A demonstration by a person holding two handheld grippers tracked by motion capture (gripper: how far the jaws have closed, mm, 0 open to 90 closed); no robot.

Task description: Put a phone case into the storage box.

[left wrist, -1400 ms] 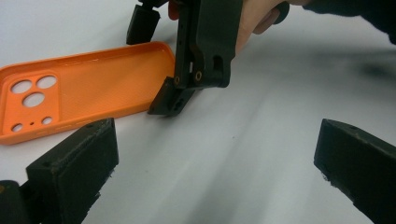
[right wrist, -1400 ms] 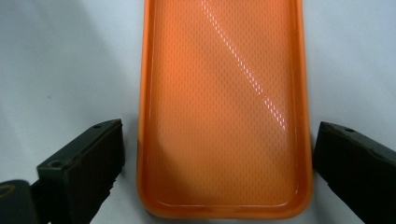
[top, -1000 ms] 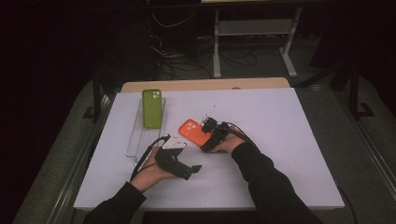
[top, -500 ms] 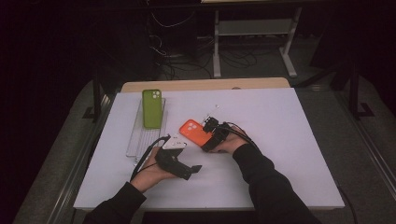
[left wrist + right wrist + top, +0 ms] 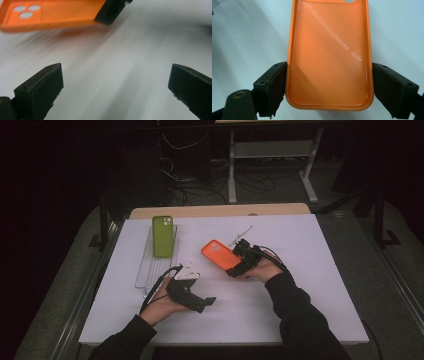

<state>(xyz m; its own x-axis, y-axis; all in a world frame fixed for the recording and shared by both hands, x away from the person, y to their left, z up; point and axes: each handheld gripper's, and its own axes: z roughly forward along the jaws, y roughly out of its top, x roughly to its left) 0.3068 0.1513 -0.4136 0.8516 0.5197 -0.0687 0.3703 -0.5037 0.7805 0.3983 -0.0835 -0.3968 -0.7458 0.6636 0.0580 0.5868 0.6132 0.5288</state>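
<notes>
Your right gripper (image 5: 237, 266) clamping the orange phone case (image 5: 221, 254) across its width near the table's middle, long axis running away up-left, camera cutout at the far end, your left gripper (image 5: 207, 301) with jaws wide apart, empty.

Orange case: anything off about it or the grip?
Nothing damaged. The orange case is empty, inner side facing the camera, clamped across its width near one end by the right gripper. It sits angled to the table edges, while the green case stands in the clear rack.
</notes>
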